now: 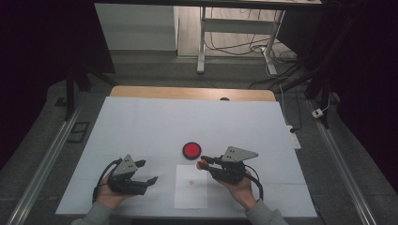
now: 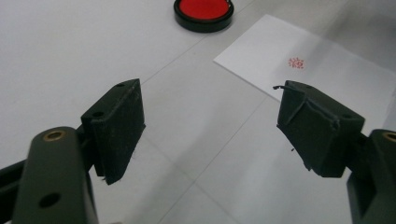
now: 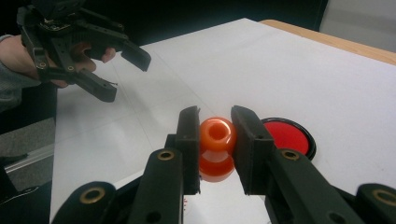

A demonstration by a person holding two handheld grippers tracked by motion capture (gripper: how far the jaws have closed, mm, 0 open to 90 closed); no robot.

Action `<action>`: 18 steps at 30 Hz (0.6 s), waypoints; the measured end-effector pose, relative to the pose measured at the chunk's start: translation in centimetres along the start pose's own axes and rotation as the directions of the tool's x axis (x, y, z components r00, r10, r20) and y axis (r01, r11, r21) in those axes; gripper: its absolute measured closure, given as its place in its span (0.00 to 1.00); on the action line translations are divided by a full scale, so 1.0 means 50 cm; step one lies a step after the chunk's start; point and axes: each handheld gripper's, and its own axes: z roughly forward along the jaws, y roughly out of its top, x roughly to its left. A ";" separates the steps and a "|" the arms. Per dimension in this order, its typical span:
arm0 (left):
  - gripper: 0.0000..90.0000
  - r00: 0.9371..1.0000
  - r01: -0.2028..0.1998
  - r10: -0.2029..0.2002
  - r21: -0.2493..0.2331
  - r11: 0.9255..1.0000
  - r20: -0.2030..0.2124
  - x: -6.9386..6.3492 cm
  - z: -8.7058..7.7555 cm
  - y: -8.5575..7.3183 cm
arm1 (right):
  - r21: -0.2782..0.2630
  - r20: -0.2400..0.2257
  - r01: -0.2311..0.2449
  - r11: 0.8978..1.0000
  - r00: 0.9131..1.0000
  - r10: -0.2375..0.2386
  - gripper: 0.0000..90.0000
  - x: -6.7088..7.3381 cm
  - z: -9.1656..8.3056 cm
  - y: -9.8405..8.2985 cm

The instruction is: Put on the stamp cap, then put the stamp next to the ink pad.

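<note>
Orange stamp (image 3: 216, 148), spool-shaped with a hollow top, sits pinched between the two black jaws of the right gripper (image 3: 215, 140), held just above the white table (image 1: 141, 122) at the near edge of a round red ink pad (image 1: 191, 150). Beside it lies a white sheet of paper (image 1: 191, 194) bearing one small red mark (image 2: 296, 62). The left gripper (image 1: 148, 171) hovers well apart to the left, jaws spread wide with nothing between them.
</note>
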 end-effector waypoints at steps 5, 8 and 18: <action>0.26 1.000 0.012 -0.013 -0.010 1.000 -0.016 0.014 -0.009 -0.009 | 0.004 0.004 0.002 1.000 1.000 -0.002 0.81 -0.001 -0.002 0.000; 0.26 1.000 0.016 -0.016 -0.008 1.000 -0.015 0.017 -0.008 -0.011 | 0.007 0.003 0.002 1.000 1.000 -0.002 0.81 -0.002 -0.001 0.000; 0.26 1.000 0.003 -0.003 -0.001 1.000 -0.015 0.013 -0.004 -0.009 | 0.012 0.005 0.004 1.000 1.000 -0.004 0.81 -0.005 -0.003 0.000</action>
